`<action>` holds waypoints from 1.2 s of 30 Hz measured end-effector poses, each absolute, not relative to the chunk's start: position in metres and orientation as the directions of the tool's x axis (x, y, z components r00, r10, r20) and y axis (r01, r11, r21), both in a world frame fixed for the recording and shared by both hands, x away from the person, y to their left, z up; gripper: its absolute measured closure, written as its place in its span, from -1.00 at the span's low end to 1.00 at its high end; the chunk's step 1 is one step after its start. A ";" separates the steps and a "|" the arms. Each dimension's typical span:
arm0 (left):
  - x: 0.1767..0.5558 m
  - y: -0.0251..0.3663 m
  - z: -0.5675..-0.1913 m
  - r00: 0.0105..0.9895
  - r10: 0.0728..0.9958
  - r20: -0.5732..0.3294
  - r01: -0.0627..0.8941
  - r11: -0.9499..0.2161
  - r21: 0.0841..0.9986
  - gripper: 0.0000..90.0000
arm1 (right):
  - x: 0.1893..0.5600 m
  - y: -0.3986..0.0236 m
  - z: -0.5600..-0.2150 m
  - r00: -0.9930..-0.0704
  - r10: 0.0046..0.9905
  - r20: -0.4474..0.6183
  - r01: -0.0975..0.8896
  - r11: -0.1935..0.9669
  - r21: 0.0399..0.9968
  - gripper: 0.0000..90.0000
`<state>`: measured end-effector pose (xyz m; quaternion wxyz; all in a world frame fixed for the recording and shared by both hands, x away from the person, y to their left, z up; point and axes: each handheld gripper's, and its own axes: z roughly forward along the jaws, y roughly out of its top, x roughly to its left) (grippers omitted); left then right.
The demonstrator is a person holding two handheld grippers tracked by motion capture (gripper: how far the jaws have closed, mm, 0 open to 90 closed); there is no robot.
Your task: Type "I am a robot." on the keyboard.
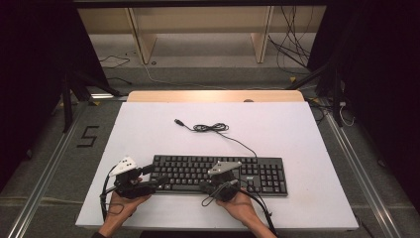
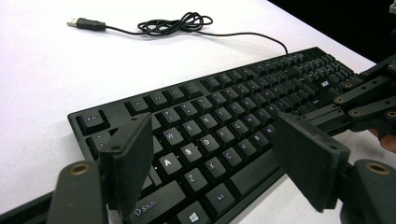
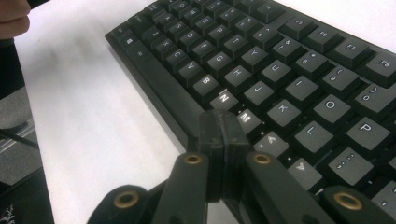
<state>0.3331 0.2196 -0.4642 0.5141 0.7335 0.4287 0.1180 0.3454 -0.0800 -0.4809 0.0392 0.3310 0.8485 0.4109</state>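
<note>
The left gripper (image 1: 157, 180) hangs released over the left end of the black keyboard (image 1: 257, 173), its jaws wide apart above the letter keys near the Shift corner, touching nothing; it looks parked there, ready for that half of the keys. The keyboard lies along the bench's (image 1: 307, 129) front edge, straight and close to the person, likely so both grippers reach it. The right gripper (image 1: 218, 187) is clenched with nothing between its jaws, the tip held just over the space bar's edge below N and M, probably to press like one finger; whether it touches is hard to tell. The cable (image 1: 212, 128) coils toward the bench's far edge, unplugged.
</note>
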 end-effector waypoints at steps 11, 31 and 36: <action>0.333 0.220 -0.464 0.605 0.750 -0.266 0.507 -0.106 0.855 -0.37 | 0.345 -0.079 -0.484 -0.779 0.593 0.203 0.530 0.451 0.718 1.00; 0.334 0.220 -0.465 0.604 0.751 -0.267 0.509 -0.106 0.854 -0.35 | 0.346 -0.081 -0.481 -0.774 0.596 0.216 0.535 0.432 0.727 1.00; 0.334 0.220 -0.465 0.604 0.751 -0.267 0.509 -0.106 0.854 -0.35 | 0.346 -0.081 -0.481 -0.774 0.596 0.216 0.535 0.432 0.727 1.00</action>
